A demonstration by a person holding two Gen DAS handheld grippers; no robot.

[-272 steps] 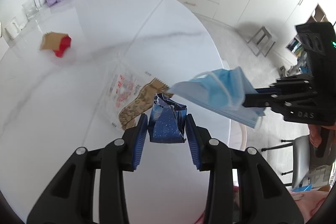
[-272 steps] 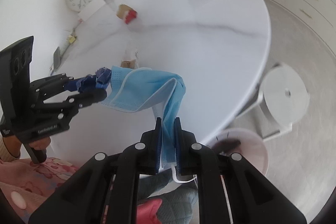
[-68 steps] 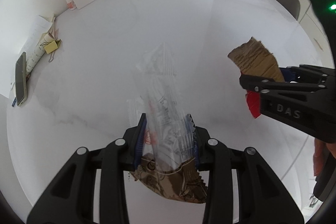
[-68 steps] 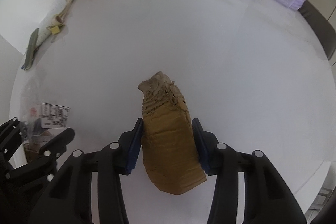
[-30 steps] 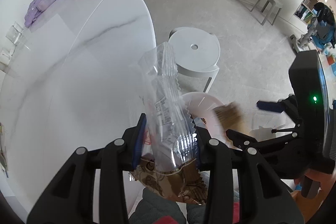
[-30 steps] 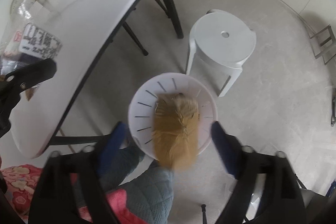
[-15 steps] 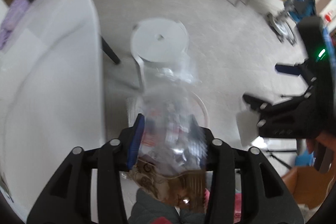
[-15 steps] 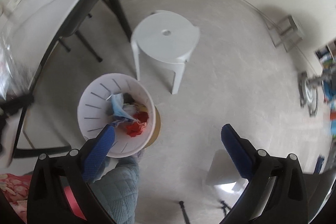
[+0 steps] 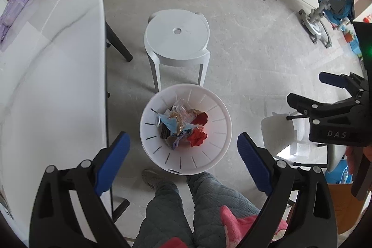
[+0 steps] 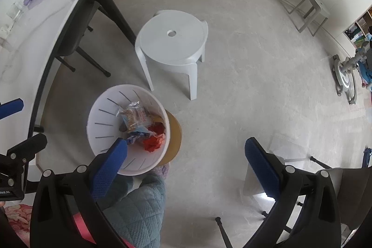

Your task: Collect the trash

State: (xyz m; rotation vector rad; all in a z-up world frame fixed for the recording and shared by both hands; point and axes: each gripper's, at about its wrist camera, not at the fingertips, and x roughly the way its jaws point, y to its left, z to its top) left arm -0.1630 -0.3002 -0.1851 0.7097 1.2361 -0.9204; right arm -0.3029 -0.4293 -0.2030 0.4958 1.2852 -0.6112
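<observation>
Trash [image 9: 183, 124] lies in the white slotted bin [image 9: 220, 108] on the floor: a blue mask, a clear snack wrapper, some red and brown scraps, all heaped in the bottom. The bin stands just beside my feet, between the table [image 9: 46, 85] and the white stool [image 9: 177, 38].

My left gripper [image 9: 182, 150] hangs directly above the bin, pointing down, and its jaws are opening with nothing between them. My right gripper [image 10: 186, 157] is spread wide too and holds nothing; it hangs off to the side, over the bare floor next to the bin.

I think the risk now is small, but it is not zero. The clear wrapper is light and sits high on the heap, so it could slide or spring up toward the rim if I disturb the bin. My leg [image 9: 204, 192] is very near to the bin wall, and a careless step could tip it and spill everything on the floor. When I turn back to the table, the two grippers could also knock each other, because they are close. I cannot tell from here whether any trash remains on the table.
</observation>
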